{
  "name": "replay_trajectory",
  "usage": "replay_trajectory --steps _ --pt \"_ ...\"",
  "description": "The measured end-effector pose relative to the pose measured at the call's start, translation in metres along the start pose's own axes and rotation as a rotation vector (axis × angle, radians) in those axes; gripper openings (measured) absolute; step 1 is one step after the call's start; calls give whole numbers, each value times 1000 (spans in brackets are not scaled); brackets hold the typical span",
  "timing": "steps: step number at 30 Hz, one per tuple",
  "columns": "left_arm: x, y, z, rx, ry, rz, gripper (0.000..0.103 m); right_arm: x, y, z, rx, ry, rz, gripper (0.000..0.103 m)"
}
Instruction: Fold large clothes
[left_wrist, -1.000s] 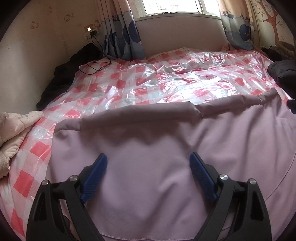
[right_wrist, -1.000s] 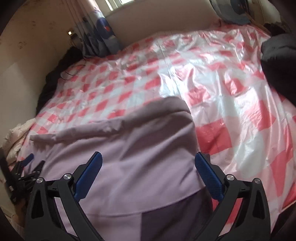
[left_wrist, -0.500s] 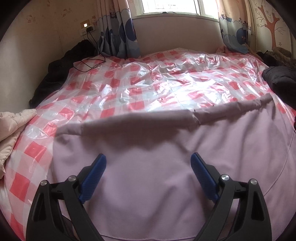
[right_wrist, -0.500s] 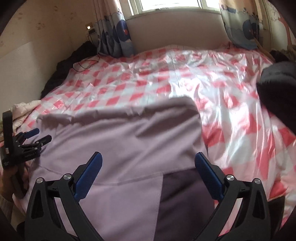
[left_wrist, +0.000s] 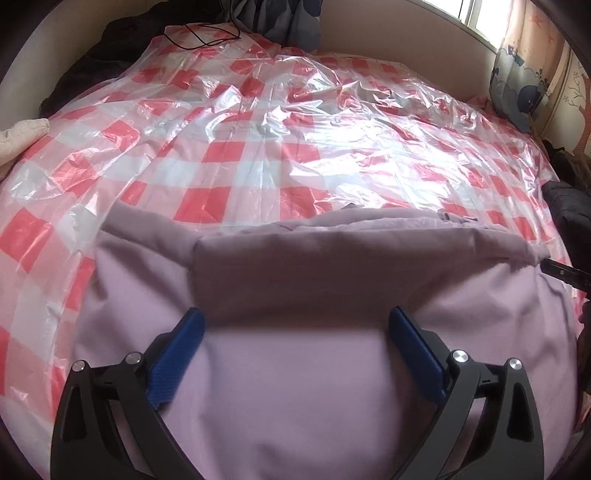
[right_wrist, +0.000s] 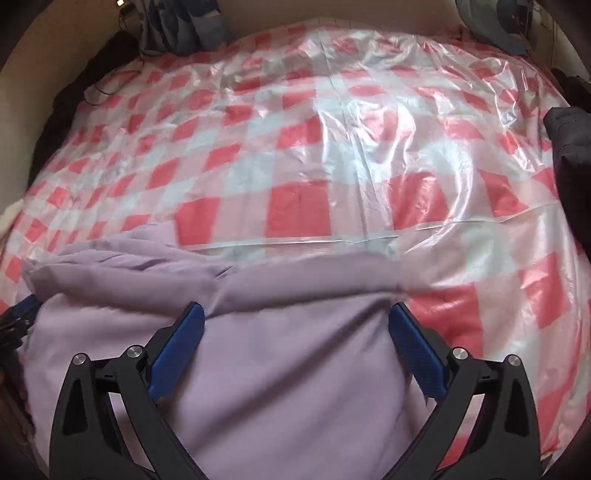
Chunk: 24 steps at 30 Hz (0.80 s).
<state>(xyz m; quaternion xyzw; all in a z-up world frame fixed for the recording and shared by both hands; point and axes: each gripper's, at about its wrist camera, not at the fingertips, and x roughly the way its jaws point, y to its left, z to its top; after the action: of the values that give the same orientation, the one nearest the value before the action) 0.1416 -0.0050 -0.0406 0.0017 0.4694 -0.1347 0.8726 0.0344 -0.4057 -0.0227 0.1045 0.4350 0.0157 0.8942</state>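
A bed (left_wrist: 229, 155) under a shiny red-and-white checked plastic sheet (right_wrist: 303, 206) fills both views, with pale walls and curtains at 12 o'clock. The left gripper (left_wrist: 295, 328) stands with its jaws spread wide, having just opened a little further, and nothing is between the blue pads (left_wrist: 184, 347); it hangs over the lilac garment (left_wrist: 295, 387) without gripping it. The right gripper (right_wrist: 295, 325) is likewise wide apart and empty above the same cloth.

In the left wrist view the lilac garment spreads from the gripper out to 9 and 3 o'clock, with a folded-over band of cloth just past the fingertips at 12 o'clock. Beyond that fold the checked sheet lies bare up to the far wall. In the right wrist view the garment's far edge is bunched into soft ridges from 9 to 1 o'clock, and bare sheet runs from 1 round to 4 o'clock.

A dark garment (right_wrist: 569, 140) sits at the bed's edge at 3 o'clock, cut off by the frame. The left gripper's tip shows at 9 o'clock in the right view, mostly out of frame. A black cable (left_wrist: 199, 37) lies at 11 o'clock. The right view is slightly blurred, so the cloth's creases are hard to read. The garment's near edge is hidden beneath the gripper bodies.
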Motion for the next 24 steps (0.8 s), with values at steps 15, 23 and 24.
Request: replay_trajectory --steps 15,23,24 --pt "-193 129 -174 -433 -52 -180 96 -122 9 -153 41 4 391 97" --pt "-172 121 -225 -556 46 -430 96 -147 -100 -213 509 45 524 97" --pt "-167 116 -225 -563 55 -447 96 -140 -106 -217 542 51 564 97"
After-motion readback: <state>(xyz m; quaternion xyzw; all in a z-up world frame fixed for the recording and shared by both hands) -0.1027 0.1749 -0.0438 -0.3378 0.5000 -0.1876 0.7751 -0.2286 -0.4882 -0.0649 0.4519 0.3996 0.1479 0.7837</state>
